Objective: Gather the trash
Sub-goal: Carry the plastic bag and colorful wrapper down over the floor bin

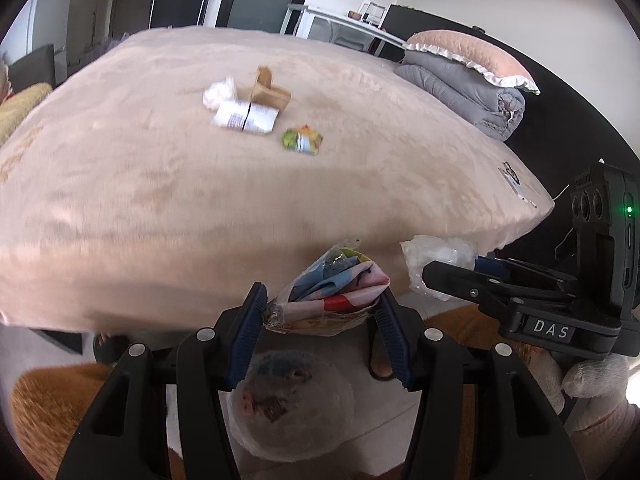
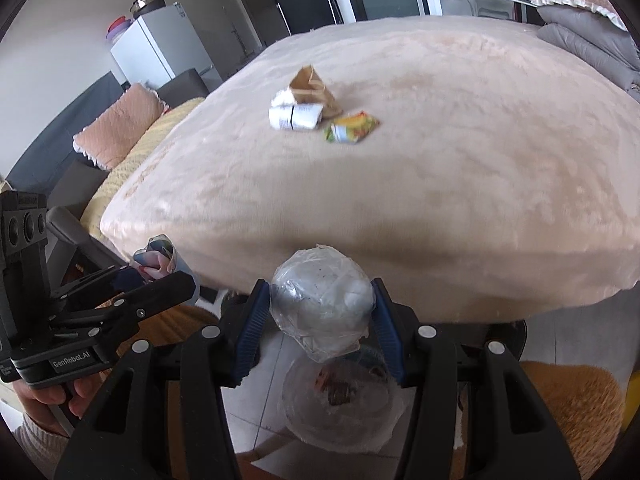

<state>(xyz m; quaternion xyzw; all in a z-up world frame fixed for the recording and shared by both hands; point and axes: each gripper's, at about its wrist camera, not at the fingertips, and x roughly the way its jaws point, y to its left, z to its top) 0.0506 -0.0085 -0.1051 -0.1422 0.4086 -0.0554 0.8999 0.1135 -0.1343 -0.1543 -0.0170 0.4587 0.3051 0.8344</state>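
My left gripper (image 1: 320, 312) is shut on a crumpled colourful wrapper (image 1: 332, 292), held past the bed's near edge above a lined trash bin (image 1: 292, 404) on the floor. My right gripper (image 2: 320, 312) is shut on a crumpled clear plastic ball (image 2: 322, 304), also over the trash bin (image 2: 340, 404). Each gripper shows in the other's view: the right gripper (image 1: 452, 276) at right, the left gripper (image 2: 160, 276) at left. On the beige bed (image 1: 180, 200) lie a brown paper bag (image 1: 268, 90), a white tissue wad (image 1: 218, 92), a white printed wrapper (image 1: 246, 116) and a green-yellow packet (image 1: 302, 140).
A folded grey duvet (image 1: 468, 92) with a pink pillow (image 1: 472, 52) lies at the bed's far right. An orange rug (image 2: 568, 412) covers the floor around the bin. A white fridge (image 2: 164, 44) and a sofa with a pillow (image 2: 120, 128) stand at left.
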